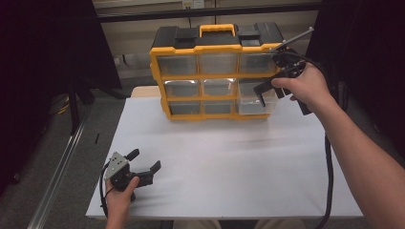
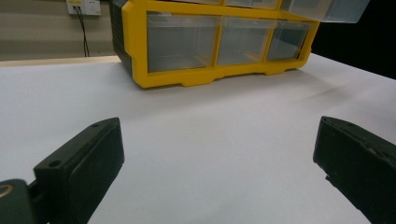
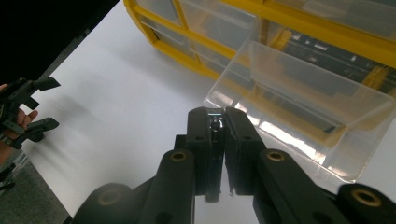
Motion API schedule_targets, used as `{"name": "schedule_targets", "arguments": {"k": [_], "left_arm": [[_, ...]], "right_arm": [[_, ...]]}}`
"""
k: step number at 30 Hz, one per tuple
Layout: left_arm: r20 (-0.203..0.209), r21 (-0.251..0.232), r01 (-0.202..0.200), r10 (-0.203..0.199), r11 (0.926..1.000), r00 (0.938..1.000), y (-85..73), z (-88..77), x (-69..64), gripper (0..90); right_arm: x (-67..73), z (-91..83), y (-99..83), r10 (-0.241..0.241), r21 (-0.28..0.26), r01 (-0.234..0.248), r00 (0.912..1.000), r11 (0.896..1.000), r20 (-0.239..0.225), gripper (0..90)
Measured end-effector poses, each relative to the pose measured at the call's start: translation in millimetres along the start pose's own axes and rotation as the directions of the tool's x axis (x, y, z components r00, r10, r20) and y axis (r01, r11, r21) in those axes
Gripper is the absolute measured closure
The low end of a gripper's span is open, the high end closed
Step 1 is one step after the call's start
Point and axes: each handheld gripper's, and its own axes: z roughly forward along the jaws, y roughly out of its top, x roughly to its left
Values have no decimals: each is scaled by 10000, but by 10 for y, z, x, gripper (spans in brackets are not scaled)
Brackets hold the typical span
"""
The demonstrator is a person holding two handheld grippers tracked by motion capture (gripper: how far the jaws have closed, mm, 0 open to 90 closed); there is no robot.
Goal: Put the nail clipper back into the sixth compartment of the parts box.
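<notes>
The clear drawer (image 3: 299, 116) is sticking out of the right column of the yellow organizer (image 1: 217, 71), in its middle row, at the far side of the white table (image 1: 219, 157). It looks empty and hangs pulled out toward the near side, its back part apparently still in the slot. The right gripper (image 3: 217, 116) is pinching the front lip of that drawer with its jaws closed tight on the thin plastic edge; in the high view the right hand (image 1: 308, 88) is holding it up at the organizer's right end.

The step in hand seems to be drawing this drawer out of its bay. Whether it is meant to come fully free or go back in cannot be told. If it is coming out, the next move calls for a straight, level pull toward the near edge, keeping the grip firm so the lip is not slipping, and minding that the drawer may tip once its back clears the frame.

The left gripper (image 1: 138, 167) is resting at the near left of the table, well apart from the organizer, its jaws spread wide with nothing between them. It could be steadying the organizer if the frame starts sliding.
</notes>
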Motion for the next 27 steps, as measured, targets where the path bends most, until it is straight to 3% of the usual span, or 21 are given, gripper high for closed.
{"name": "schedule_targets", "arguments": {"k": [15,27], "left_arm": [[-62,-28,-11,11,10000,10000,3,-8,14,19],[-9,-28,-9,9,10000,10000,1,1,12,19]], "right_arm": [[-104,-22,126,97,-172,-93,9995,9998,289,820],[-247,89,244,278,-297,-264,9984,9992,483,820]]}}
